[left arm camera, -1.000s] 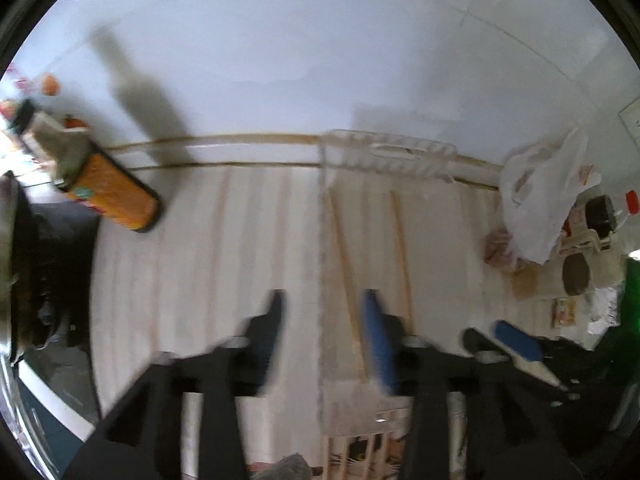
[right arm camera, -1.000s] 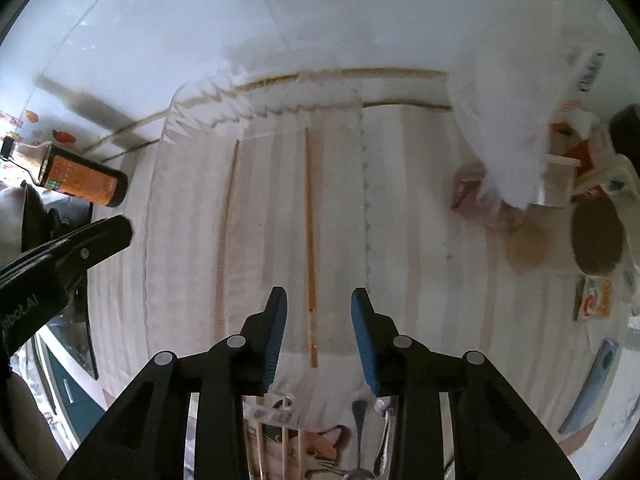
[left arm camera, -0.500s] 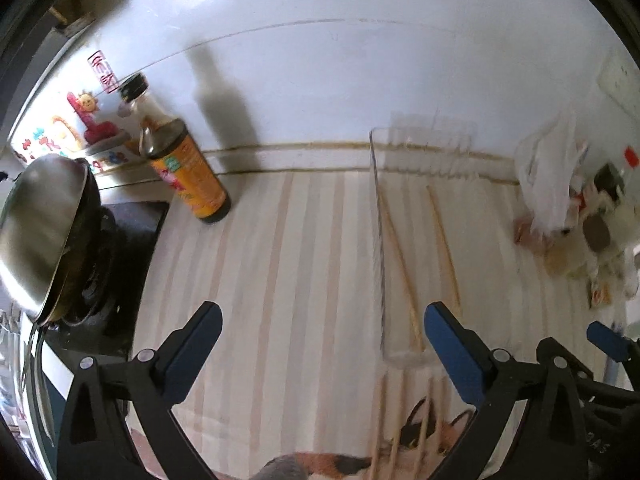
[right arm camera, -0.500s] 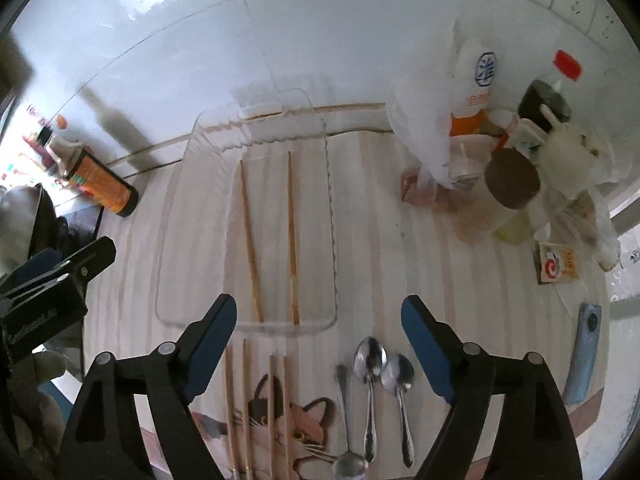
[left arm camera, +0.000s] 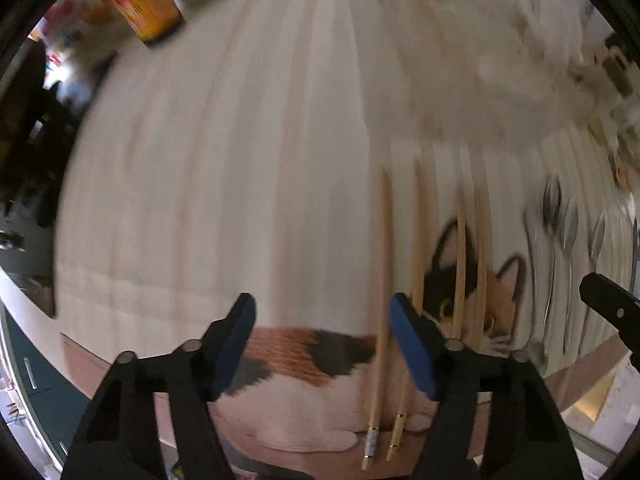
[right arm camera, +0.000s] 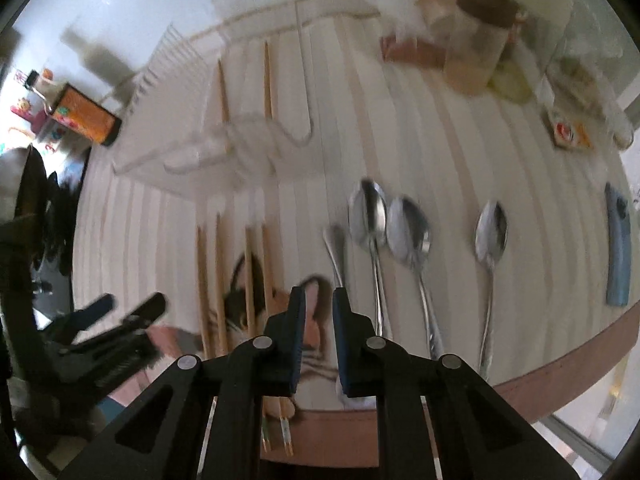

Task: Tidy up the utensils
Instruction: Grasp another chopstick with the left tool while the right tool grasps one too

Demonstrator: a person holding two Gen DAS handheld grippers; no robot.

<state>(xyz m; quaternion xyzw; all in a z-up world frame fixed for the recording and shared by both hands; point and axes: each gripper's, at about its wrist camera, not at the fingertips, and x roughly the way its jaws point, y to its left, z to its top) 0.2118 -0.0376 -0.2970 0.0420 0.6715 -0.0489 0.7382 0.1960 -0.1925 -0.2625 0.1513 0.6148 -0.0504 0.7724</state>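
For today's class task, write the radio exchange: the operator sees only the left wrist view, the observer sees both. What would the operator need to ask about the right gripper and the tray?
Operator: I only see a corner of the right gripper. Is it holding anything?
Observer: No. The right gripper has just been closing its jaws; a narrow gap remains, with nothing between them.
Operator: The clear tray is a blur for me. Is anything in it?
Observer: Yes, the clear tray holds two chopsticks, lying roughly side by side.
Operator: What lies beyond the spoons?
Observer: To the right of the spoons, a blue object lies near the table's edge.
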